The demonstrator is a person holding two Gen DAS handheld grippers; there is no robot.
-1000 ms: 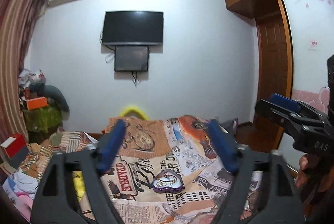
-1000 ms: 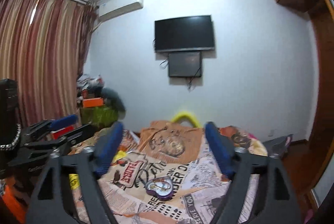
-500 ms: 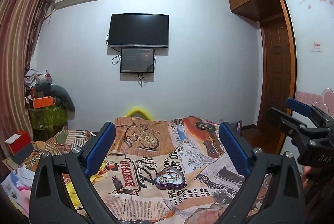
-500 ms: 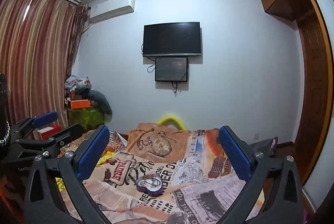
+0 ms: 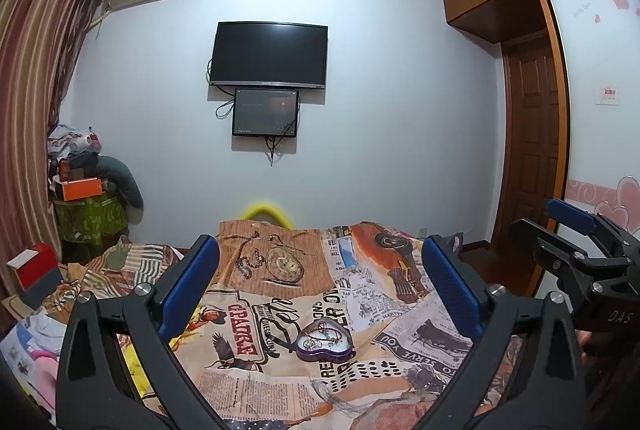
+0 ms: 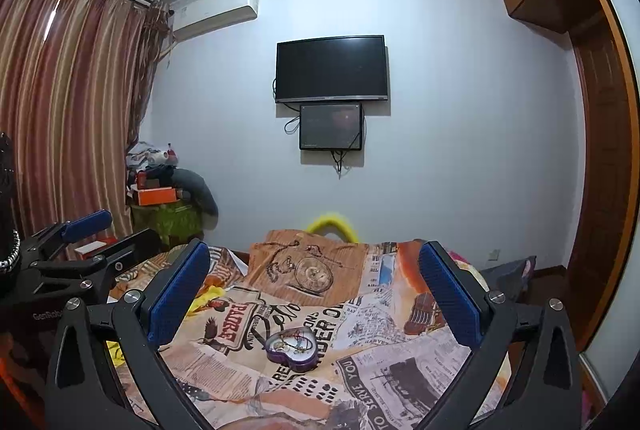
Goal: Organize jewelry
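Note:
A purple heart-shaped jewelry box (image 5: 325, 343) lies open on the bed with chains and small pieces inside; it also shows in the right wrist view (image 6: 292, 348). My left gripper (image 5: 320, 286) is open and empty, held above the bed short of the box. My right gripper (image 6: 314, 290) is open and empty, also above and short of the box. The right gripper shows at the right edge of the left wrist view (image 5: 576, 242). The left gripper shows at the left edge of the right wrist view (image 6: 76, 242).
The bed has a newspaper-print cover (image 5: 280, 270). A cluttered pile with an orange box (image 5: 80, 187) stands at the left by striped curtains (image 6: 72, 117). A TV (image 5: 268, 55) hangs on the far wall. A wooden door and wardrobe (image 5: 532, 157) are at the right.
Both grippers have opened wider and both views have steadied. The jewelry box has stayed in place on the bed.

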